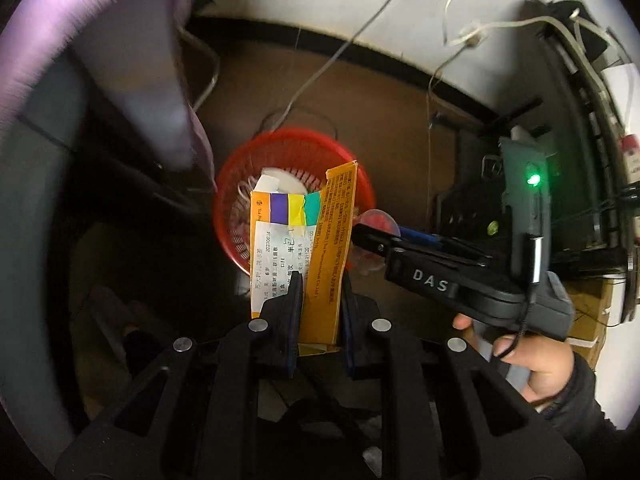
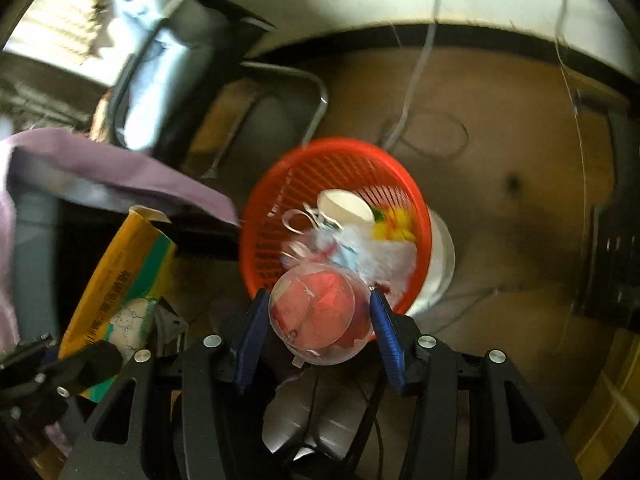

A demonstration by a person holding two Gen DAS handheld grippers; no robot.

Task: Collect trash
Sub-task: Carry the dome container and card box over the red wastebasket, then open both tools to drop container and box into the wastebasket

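My left gripper [image 1: 320,284] is shut on an orange cardboard medicine box [image 1: 320,248] with a white label and purple, yellow and green stripes. It hangs above a red plastic basket [image 1: 232,216] on the brown floor. My right gripper [image 2: 320,300] is shut on a clear plastic cup [image 2: 316,316] with red scraps inside, held over the near rim of the same red basket [image 2: 280,184]. Inside lie a white paper cup [image 2: 344,204], white tissue [image 2: 384,260] and a yellow wrapper [image 2: 396,224]. The box [image 2: 120,276] shows at the left of the right wrist view.
A purple cloth [image 1: 120,80] hangs over a dark edge at the left. White cables [image 1: 332,56] trail across the floor beyond the basket. Black shelving [image 1: 580,140] and a cardboard carton [image 1: 592,312] stand at the right. A person's hand [image 1: 532,364] grips the right tool.
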